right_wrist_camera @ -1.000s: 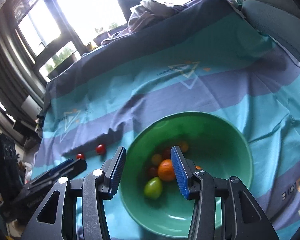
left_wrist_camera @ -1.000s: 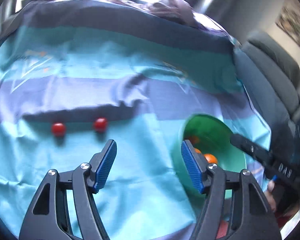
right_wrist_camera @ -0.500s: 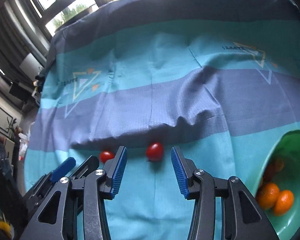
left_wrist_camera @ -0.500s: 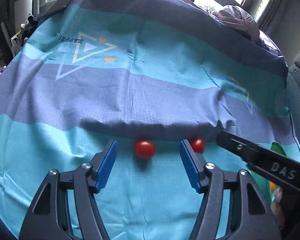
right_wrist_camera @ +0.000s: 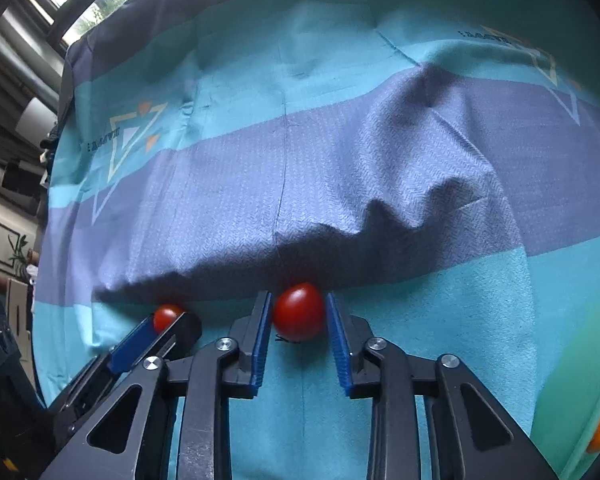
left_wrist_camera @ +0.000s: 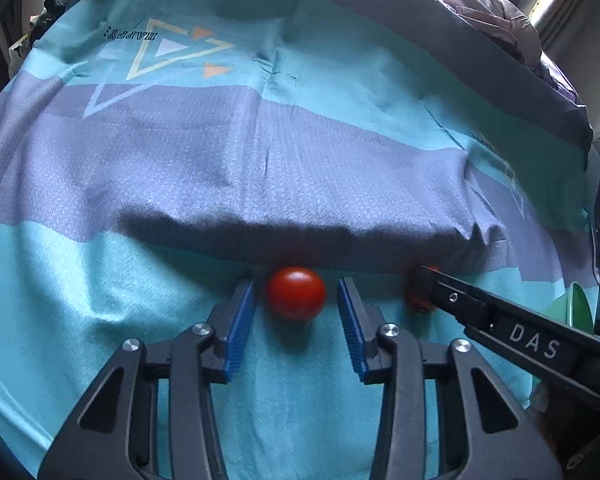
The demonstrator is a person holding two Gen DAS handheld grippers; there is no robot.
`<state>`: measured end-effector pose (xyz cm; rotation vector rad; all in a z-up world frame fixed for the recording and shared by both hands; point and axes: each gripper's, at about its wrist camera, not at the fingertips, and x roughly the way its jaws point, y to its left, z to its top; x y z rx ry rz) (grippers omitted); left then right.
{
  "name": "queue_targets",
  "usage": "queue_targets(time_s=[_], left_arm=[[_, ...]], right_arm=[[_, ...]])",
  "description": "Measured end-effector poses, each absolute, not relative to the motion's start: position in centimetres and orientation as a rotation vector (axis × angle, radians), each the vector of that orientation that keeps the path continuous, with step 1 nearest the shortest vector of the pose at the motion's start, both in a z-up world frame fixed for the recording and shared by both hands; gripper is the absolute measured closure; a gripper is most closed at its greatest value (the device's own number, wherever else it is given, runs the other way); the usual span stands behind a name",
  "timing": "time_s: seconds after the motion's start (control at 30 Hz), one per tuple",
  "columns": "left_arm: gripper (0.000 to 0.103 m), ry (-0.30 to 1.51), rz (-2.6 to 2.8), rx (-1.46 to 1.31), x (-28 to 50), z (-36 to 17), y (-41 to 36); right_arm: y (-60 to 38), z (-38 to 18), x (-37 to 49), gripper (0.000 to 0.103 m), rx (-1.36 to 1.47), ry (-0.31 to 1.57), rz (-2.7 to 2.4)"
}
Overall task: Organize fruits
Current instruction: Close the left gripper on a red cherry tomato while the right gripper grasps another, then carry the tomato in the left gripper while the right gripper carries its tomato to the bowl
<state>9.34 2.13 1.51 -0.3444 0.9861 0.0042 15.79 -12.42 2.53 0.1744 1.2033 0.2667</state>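
Two tomatoes lie side by side on the cloth (left_wrist_camera: 340, 168), just before a fold; one tomato (left_wrist_camera: 295, 293) sits left of the other tomato (right_wrist_camera: 299, 311); the bowl (right_wrist_camera: 572, 364) sits far right.
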Motion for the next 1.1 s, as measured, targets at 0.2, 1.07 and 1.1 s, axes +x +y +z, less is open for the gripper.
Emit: queue_targets(time_s=[0.2, 1.07, 1.1], left_arm=[[0.074, 0.959, 0.005, -0.349, 8.7, 1.7, 2.4], [0.074, 0.672, -0.267, -0.174, -1.1, 14.3, -13.8], [0.074, 0.683, -0.287, -0.168, -0.9, 14.1, -14.8]], right_arm=[[-12.7, 2.7, 14.9, 0.074, 0.151, 1.173, 0.250], [-29.2, 14.6, 2.0, 0.074, 0.295, 0.808, 0.156], [-29.9, 14.5, 2.1, 0.074, 0.300, 0.813, 0.138]])
